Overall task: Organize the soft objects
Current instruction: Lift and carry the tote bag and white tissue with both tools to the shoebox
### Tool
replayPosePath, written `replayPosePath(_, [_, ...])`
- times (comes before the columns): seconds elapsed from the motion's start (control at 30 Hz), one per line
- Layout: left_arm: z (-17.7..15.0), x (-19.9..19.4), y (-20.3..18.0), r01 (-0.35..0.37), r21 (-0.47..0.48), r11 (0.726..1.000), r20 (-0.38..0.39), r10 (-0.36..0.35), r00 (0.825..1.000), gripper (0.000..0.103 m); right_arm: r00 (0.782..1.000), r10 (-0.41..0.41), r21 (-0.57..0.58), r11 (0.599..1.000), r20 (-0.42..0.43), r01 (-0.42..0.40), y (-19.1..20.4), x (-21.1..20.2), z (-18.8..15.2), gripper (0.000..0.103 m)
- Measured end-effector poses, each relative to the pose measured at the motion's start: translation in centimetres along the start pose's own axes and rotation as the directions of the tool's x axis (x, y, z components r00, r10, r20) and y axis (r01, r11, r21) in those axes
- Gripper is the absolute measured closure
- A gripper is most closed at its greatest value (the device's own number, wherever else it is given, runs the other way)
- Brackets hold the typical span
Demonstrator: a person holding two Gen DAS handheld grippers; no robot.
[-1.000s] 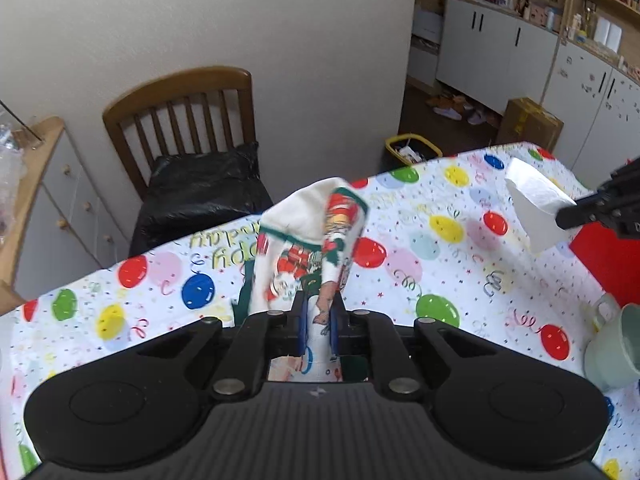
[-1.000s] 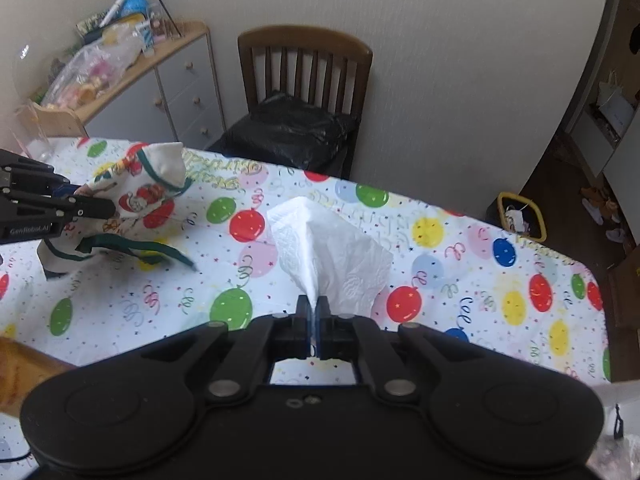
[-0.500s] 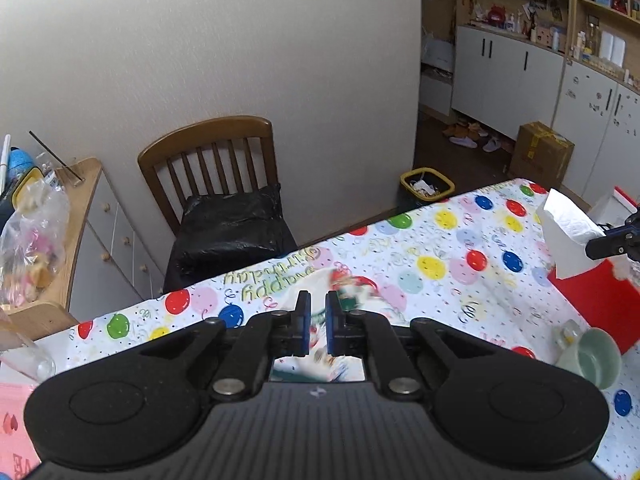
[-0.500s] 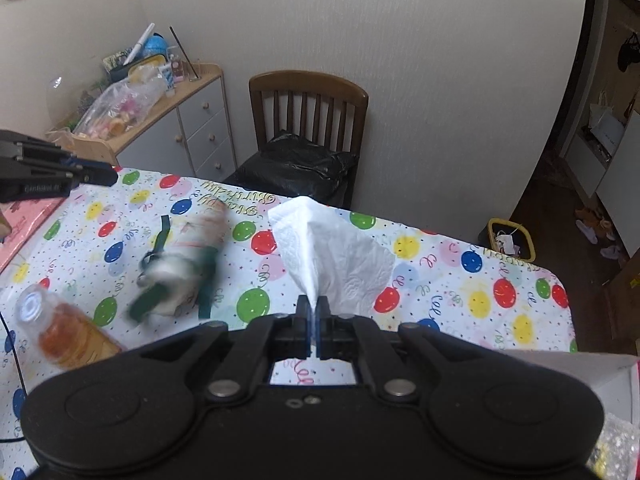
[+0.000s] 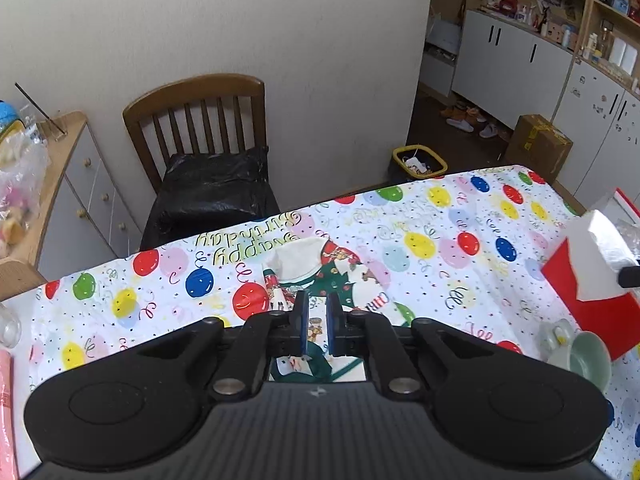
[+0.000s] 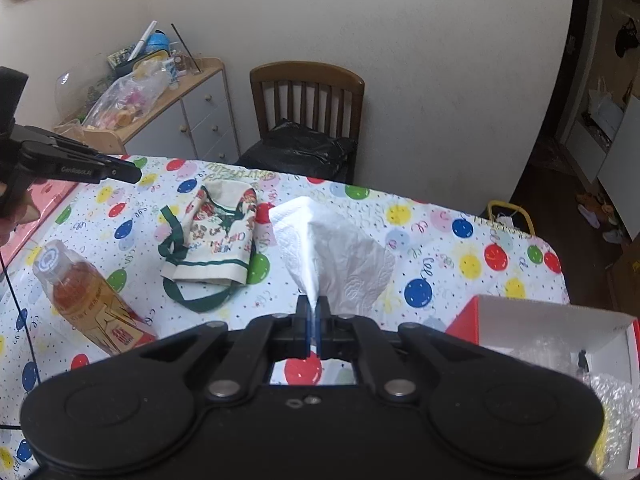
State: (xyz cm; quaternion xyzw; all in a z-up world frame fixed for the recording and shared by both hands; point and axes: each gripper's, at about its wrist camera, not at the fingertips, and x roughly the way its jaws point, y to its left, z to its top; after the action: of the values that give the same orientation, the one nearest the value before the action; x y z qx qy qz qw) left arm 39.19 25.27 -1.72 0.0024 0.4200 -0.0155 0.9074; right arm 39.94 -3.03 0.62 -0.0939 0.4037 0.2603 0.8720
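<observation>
The Christmas cloth bag (image 6: 218, 236) had dropped from the left gripper (image 5: 315, 322) — now slightly parted, empty, above it — onto the tablecloth (image 6: 440, 248). The right gripper (image 6: 313, 330) pinched a tissue (image 6: 340, 256) (aloft); placing it in the red box (image 6: 560, 332) seemed next.

Cream cloth bag with green trim and Christmas print (image 6: 218, 236): crumpled, lying flat on the tablecloth, green straps trailing toward 7 o'clock. White embossed paper tissue (image 6: 336, 248): bunched, raised off the table at the bag's 3 o'clock.
</observation>
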Motion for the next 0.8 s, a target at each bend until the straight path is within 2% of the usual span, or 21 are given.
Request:
replayPosePath(0.1, [0.0,1.7,0.8,0.016,-0.012,1.000,-0.013,-0.016,1.000,0.082,1.000,-0.005,0.012,1.000,-0.011,0.005,-0.5,0.6,-0.1,0.102])
replayPosePath(0.13, [0.0,2.3,1.0,0.017,-0.018,1.000,-0.019,-0.017,1.000,0.070,1.000,-0.007,0.014,1.000,-0.016,0.008,-0.6,0.8,-0.1,0.102])
replayPosePath(0.17, [-0.1,3.1,1.3,0.021,-0.023,1.000,-0.025,-0.021,0.999,0.051,1.000,-0.010,0.018,1.000,-0.021,0.010,-0.7,1.2,0.0,0.102])
replayPosePath(0.23, [-0.3,4.3,1.6,0.030,-0.030,0.999,-0.027,-0.031,0.999,0.031,0.999,-0.012,0.027,1.000,-0.031,0.012,-1.0,1.9,0.1,0.102])
replayPosePath(0.47, [-1.8,10.2,2.6,0.049,-0.037,0.998,-0.106,-0.052,0.993,0.030,0.997,-0.016,0.031,0.999,-0.081,0.018,-1.1,5.1,0.2,0.102])
replayPosePath(0.7, [-2.5,14.5,3.9,0.085,-0.077,0.993,-0.153,-0.096,0.984,0.030,0.993,-0.020,0.043,0.999,-0.119,0.025,-1.4,7.7,0.4,0.102])
replayPosePath(0.8, [-2.8,15.9,3.6,0.086,-0.065,0.994,-0.166,-0.096,0.981,0.031,0.991,-0.023,0.047,0.998,-0.133,0.029,-1.5,8.5,0.3,0.102])
